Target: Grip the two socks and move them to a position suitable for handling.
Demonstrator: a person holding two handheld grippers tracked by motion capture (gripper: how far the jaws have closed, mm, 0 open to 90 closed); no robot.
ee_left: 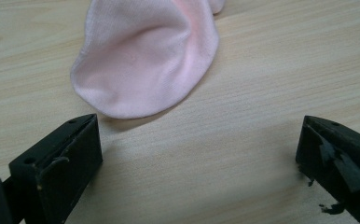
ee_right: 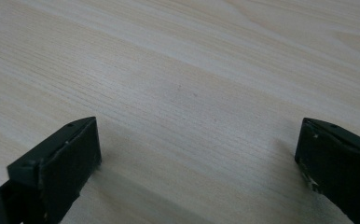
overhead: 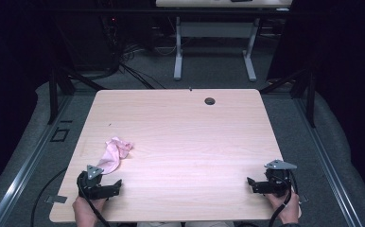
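A crumpled pink sock (overhead: 114, 154) lies on the light wooden table (overhead: 185, 142) toward its front left. In the left gripper view the sock's rounded end (ee_left: 143, 60) rests just beyond the two black jaws, apart from them. My left gripper (overhead: 116, 185) is low over the table near the front left corner, open and holding nothing. My right gripper (overhead: 251, 183) rests near the front right edge, also open, and between its jaws (ee_right: 197, 158) there is bare wood.
A round cable hole (overhead: 210, 100) sits near the table's far edge. Beyond the table stands another desk's white frame (overhead: 213, 42) on grey carpet. Dark frames and cables flank both sides.
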